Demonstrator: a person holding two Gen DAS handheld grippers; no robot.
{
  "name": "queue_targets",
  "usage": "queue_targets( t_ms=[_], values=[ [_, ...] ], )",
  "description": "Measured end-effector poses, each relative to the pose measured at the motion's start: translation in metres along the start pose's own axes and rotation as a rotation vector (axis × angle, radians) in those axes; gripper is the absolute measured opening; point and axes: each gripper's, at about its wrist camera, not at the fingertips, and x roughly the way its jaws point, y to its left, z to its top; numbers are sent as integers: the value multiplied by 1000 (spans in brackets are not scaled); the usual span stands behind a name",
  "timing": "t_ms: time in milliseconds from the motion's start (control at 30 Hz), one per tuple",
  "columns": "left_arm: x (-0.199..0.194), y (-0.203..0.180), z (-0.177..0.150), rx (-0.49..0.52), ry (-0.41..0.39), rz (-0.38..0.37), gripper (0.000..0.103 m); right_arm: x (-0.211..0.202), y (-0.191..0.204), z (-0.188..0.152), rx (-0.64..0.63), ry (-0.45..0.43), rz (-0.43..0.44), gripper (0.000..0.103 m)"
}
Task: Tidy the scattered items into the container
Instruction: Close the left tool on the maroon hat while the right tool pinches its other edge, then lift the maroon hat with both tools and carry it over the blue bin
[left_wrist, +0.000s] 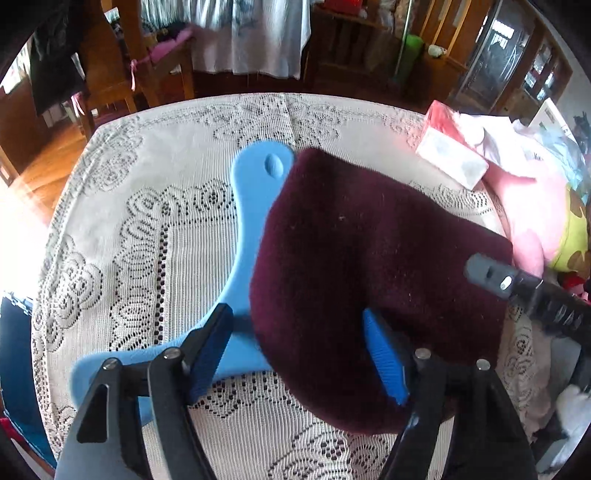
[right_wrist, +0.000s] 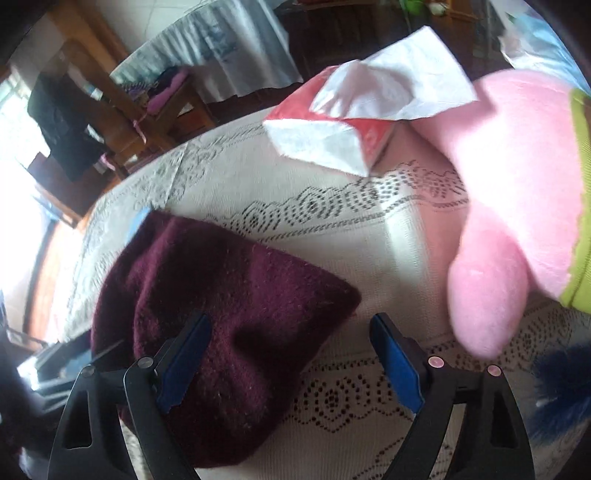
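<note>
The hat (left_wrist: 369, 266) lies on the table (left_wrist: 147, 221), partly over a blue board (left_wrist: 255, 206). Both tongs gape, empty. Left tongs (left_wrist: 299, 354) straddle its near edge; right tongs (right_wrist: 291, 358) sit right of it.

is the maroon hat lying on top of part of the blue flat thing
Yes, in the left wrist view the maroon hat overlaps the right edge of the blue flat piece on the lace tablecloth.

Blue board (left_wrist: 255, 206) half hidden under maroon hat (left_wrist: 369, 266), pink plush (right_wrist: 517, 192) blurred, cropped
</note>
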Motion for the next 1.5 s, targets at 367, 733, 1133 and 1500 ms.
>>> queue_targets(
  t_ms=[367, 733, 1133, 1500],
  values=[
    [-5, -11, -12, 2, -54, -26, 36, -2, 1, -22, -95, -39, -96, 55],
    [-5, -9, -11, -11, -50, -48, 35, -12, 11, -24, -70, -25, -88, 24],
    [-14, -11, -13, -12, -68, -53, 35, -16, -2, -21, -47, -35, 35, 11],
    [-96, -19, -41, -5, -177, -29, 19, -94, 32, -50, -109, -184, 99, 11]
  ],
)
